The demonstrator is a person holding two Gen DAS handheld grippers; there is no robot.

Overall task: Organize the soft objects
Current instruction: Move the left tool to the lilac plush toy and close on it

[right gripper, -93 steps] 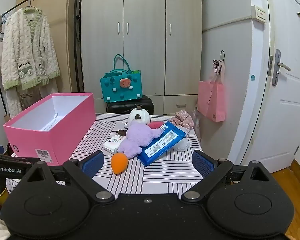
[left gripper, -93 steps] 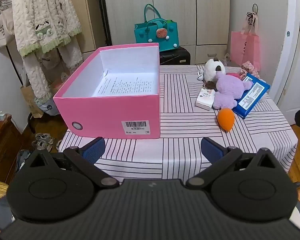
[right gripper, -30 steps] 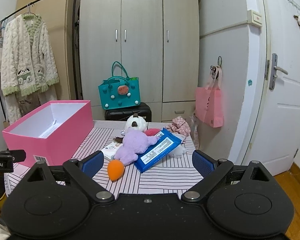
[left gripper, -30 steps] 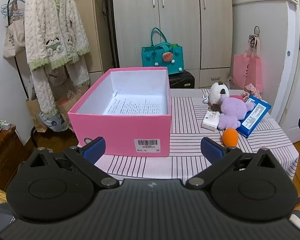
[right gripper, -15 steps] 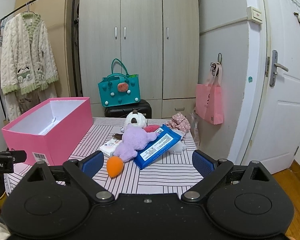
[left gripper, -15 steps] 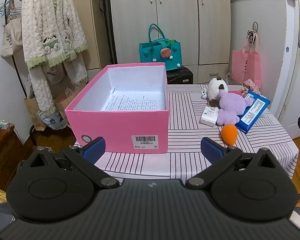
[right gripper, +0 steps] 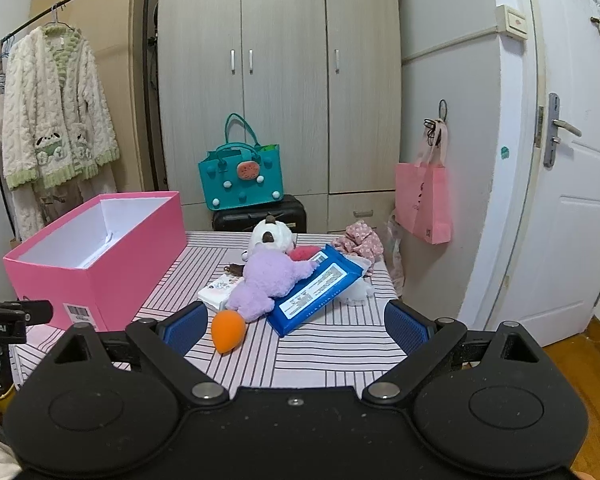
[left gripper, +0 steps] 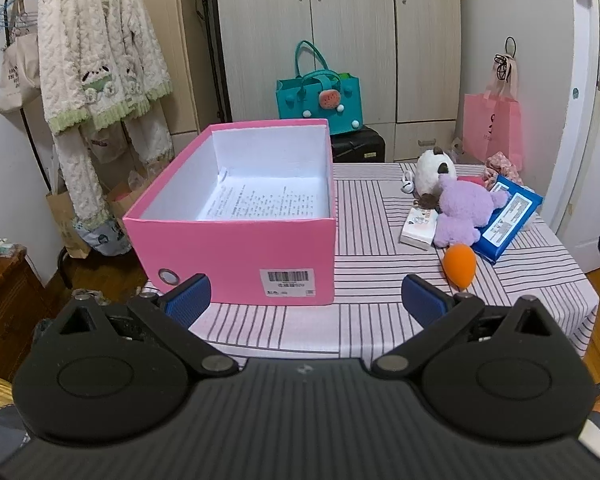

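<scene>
Both your tongs, left gripper (left gripper: 305, 294) and right gripper (right gripper: 296, 322), gape empty. Right of the box (left gripper: 236, 240) lies the purple plush (left gripper: 462, 214); the sponge (left gripper: 459, 261) sits just before it.

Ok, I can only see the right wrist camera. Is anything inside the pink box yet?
Observer: Only a printed sheet of paper lies on the floor of the pink box. There are no toys in it.
Operator: Is the other gripper holding something?
Observer: No. The left gripper is open with nothing in it, facing the box's near wall.
Operator: What's on that wall?
Observer: A round hole, to the left of the barcode label.
</scene>
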